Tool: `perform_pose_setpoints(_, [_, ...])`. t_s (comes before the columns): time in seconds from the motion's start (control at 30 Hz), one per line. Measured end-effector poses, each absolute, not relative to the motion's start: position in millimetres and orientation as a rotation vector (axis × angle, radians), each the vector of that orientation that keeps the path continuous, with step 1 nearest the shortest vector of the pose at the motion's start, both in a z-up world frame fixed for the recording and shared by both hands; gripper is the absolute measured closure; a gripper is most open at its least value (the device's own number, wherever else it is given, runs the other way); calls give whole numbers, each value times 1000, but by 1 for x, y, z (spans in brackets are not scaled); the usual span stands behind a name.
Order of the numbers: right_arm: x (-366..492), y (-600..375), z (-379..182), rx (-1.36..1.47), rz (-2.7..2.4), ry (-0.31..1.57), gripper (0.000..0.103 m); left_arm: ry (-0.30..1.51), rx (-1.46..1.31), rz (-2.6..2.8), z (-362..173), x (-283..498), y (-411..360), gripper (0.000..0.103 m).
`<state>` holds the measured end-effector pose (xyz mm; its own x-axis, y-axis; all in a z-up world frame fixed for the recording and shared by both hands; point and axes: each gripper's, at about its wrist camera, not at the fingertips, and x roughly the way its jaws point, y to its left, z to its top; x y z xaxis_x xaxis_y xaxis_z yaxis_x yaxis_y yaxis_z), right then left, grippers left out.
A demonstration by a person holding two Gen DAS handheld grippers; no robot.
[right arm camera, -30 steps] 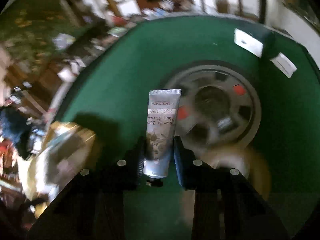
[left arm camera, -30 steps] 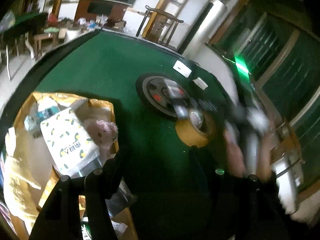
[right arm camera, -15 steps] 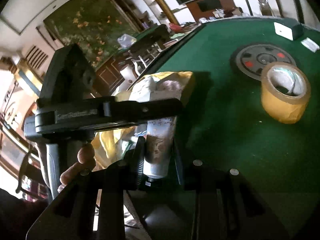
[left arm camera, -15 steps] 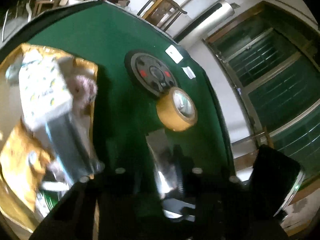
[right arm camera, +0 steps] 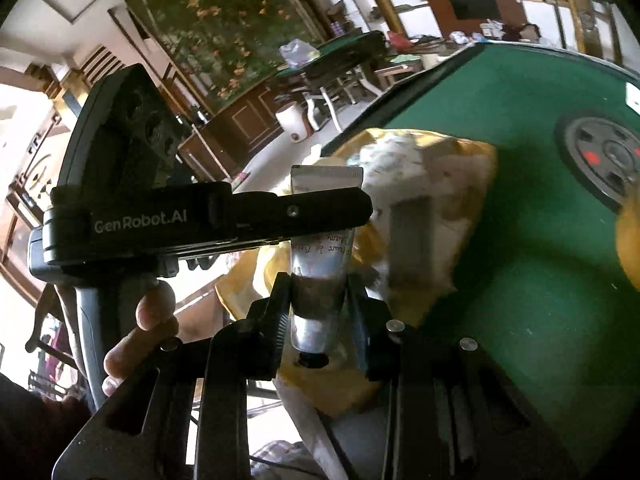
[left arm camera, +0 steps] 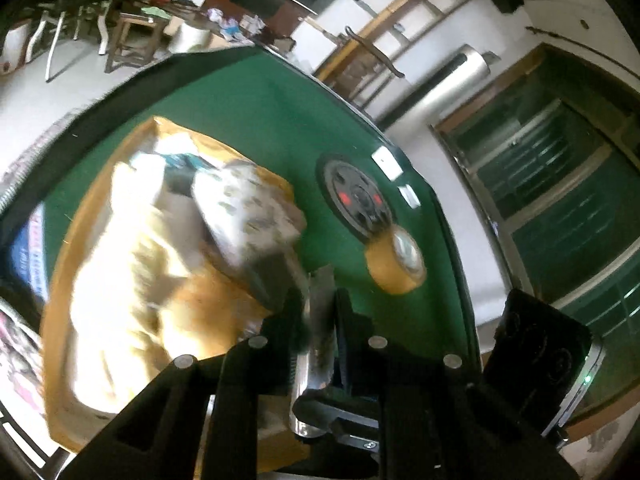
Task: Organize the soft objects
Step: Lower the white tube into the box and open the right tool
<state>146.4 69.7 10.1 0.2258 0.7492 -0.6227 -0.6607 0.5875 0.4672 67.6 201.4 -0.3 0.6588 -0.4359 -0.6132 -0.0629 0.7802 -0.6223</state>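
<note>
The right gripper [right arm camera: 320,300] points forward, its two fingers clamped on the lower body of a cream tube [right arm camera: 320,276]. The left gripper [left arm camera: 318,312] crosses in front, gripped by a bare hand [right arm camera: 140,336], its fingers closed around the tube's upper part.

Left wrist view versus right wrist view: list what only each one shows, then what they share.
Only the left wrist view: the silver column and the green-paned doors beyond the table.

Only the right wrist view: the person's hand on a gripper handle, and the foliage painting.

Both: the hand cream tube, apparently clamped by both the left gripper and the right gripper; the yellow bag of soft goods; the green table; the black disc with red marks.
</note>
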Motion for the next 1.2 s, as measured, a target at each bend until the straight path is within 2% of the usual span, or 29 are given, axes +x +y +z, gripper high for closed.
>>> perform_pose_setpoints(0.33, [177,116,11,55,975,949,74,816,-635,-168,-6,94,237,85])
perform_pose_setpoints(0.4, [181,120,8,38,955,944,74,820,-559,-125,-6,96,231,85])
perform_pose_setpoints(0.47, [180,119,4,44,918,941,72,815,-473,-41,-5,94,225,76])
perform_pose_setpoints(0.53, [177,117,3,46,900,939,64,796,-409,-9,-6,90,218,66])
perform_pose_setpoints(0.6, [168,116,7,59,882,915,51,778,-380,3,-5,84,211,58])
perform_pose_setpoints(0.73, [134,105,21,-3,817,811,47,732,-277,74,4,67,194,36])
perform_pose_setpoints(0.83, [110,97,31,-70,758,747,46,715,-222,134,9,56,185,35])
perform_pose_setpoints(0.9, [102,90,31,-63,741,757,42,714,-203,149,12,50,181,35])
perform_pose_setpoints(1.2, [86,53,22,25,679,835,42,747,-88,231,13,18,160,35])
